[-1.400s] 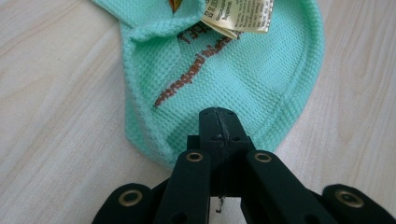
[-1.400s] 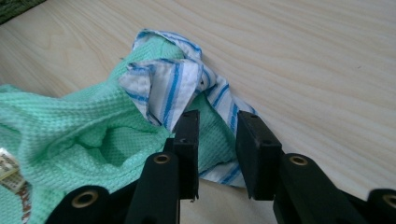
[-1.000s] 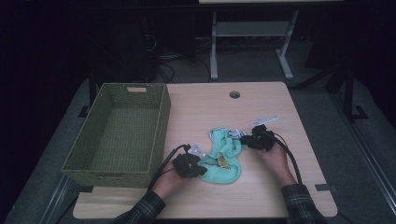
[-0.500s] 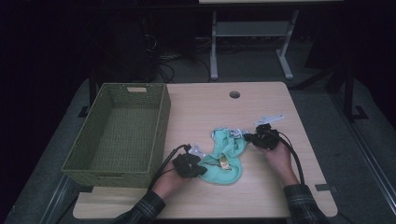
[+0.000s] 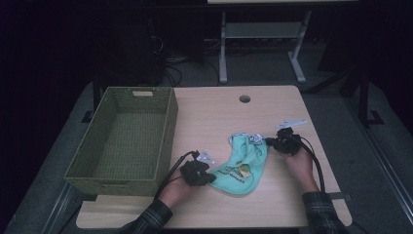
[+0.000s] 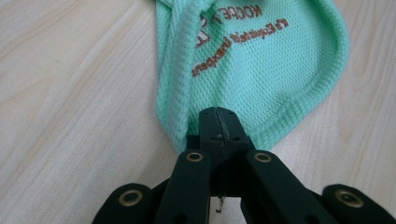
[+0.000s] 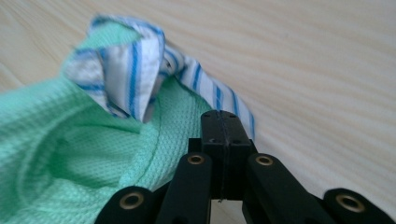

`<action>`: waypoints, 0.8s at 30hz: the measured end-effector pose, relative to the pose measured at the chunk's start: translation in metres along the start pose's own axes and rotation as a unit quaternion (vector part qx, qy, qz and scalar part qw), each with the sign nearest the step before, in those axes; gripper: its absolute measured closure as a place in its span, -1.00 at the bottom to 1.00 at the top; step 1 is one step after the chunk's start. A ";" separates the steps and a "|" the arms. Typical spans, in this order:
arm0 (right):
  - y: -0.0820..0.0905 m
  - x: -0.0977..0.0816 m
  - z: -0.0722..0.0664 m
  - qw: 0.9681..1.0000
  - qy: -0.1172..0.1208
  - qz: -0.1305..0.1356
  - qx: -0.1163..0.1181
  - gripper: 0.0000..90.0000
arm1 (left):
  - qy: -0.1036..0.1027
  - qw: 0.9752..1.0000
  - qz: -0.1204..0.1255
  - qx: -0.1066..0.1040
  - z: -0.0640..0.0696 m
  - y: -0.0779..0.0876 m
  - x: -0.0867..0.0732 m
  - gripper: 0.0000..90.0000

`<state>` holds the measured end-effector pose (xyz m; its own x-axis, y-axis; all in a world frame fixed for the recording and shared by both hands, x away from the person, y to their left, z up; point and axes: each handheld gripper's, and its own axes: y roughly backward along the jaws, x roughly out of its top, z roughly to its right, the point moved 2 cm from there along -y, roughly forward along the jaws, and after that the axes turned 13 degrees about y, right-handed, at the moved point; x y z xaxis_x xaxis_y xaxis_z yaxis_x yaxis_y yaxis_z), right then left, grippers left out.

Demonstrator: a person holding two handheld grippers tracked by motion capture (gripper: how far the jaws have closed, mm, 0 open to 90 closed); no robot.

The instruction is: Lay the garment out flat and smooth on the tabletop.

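Note:
A mint-green mesh garment with brown lettering and a blue-striped white collar lies on the wooden table. My left gripper is shut on its near left edge; in the left gripper view the jaws pinch the rolled green hem. My right gripper is shut on the far end of the garment. In the right gripper view its closed jaws clamp the cloth just beside the striped collar, with green mesh bunched to the left.
An empty green woven basket stands along the table's left side, close to my left hand. A round cable hole sits near the far edge. Beyond the table are dark floor, cables and metal stand legs.
My right gripper has drawn a little to the right with the collar end, stretching the garment out longer between the two grippers. The left gripper has stayed put.

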<state>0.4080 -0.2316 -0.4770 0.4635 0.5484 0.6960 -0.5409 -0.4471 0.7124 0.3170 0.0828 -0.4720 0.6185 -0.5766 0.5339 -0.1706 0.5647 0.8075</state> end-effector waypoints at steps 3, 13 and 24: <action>-0.006 -0.004 0.001 1.000 0.001 -0.011 0.001 1.00 | 0.000 1.000 0.000 0.000 0.000 0.000 0.000 0.99; 0.018 0.002 -0.003 1.000 -0.008 0.027 0.011 0.89 | 0.002 1.000 0.001 0.002 0.000 0.000 0.000 0.98; 0.046 -0.011 -0.030 0.999 0.008 0.029 0.037 0.99 | 0.004 1.000 0.002 -0.013 0.003 0.001 0.000 0.83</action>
<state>0.3567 -0.2373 -0.4545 0.4207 0.5313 0.7354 -0.5135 -0.5288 0.6758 0.3142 0.0813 -0.4708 0.6237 -0.5700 0.5349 -0.1527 0.5823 0.7985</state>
